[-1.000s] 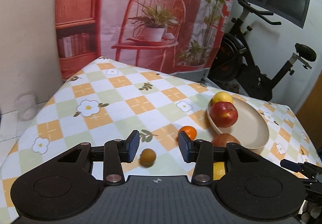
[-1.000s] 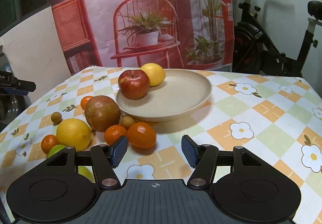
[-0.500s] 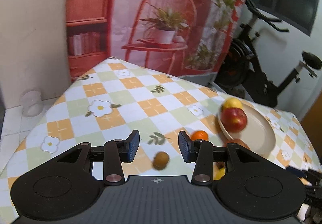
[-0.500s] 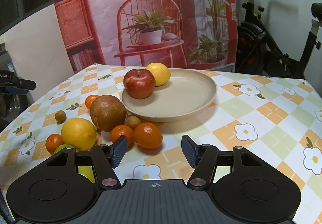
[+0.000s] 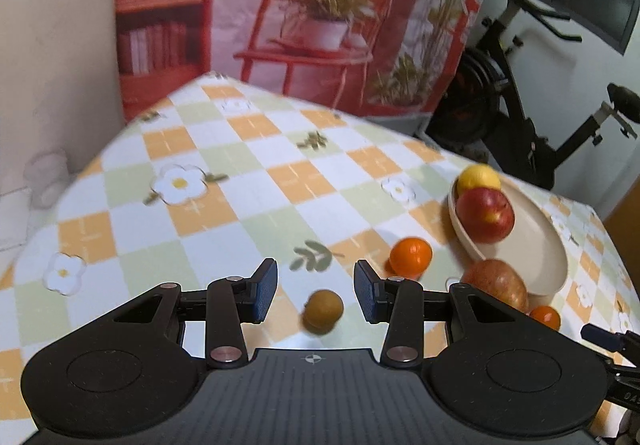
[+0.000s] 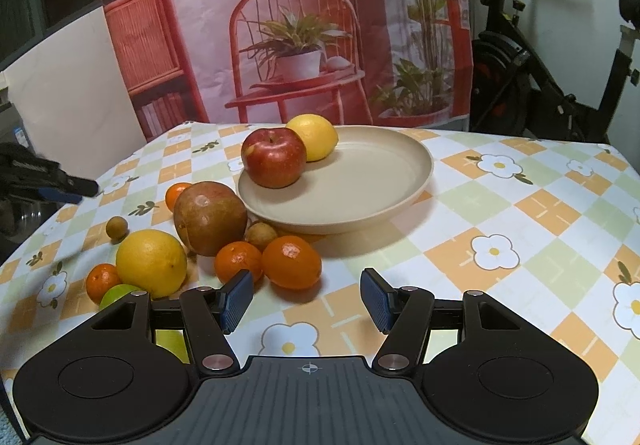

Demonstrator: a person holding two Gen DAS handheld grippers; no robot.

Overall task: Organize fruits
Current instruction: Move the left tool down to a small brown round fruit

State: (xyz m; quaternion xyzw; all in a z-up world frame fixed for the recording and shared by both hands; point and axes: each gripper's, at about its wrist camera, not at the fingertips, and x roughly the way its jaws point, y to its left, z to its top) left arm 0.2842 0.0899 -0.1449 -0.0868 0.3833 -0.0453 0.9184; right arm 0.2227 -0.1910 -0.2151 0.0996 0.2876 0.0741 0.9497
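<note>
Left claw (image 5: 316, 295) and right claw (image 6: 307, 299) both gape, gripping nothing.

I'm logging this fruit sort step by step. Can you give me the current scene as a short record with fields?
plate contents: red apple, lemon
plate: beige plate, mostly bare
loose on tablecloth: pomegranate, large yellow citrus, several oranges, small brown fruit
left claw: open, small brown fruit lies between its fingers, untouched
right claw: open, nothing between its fingers

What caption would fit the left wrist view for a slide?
Open left hand-held gripper lined up on a small brown fruit on the checked tablecloth, plate of fruit at right.
</note>
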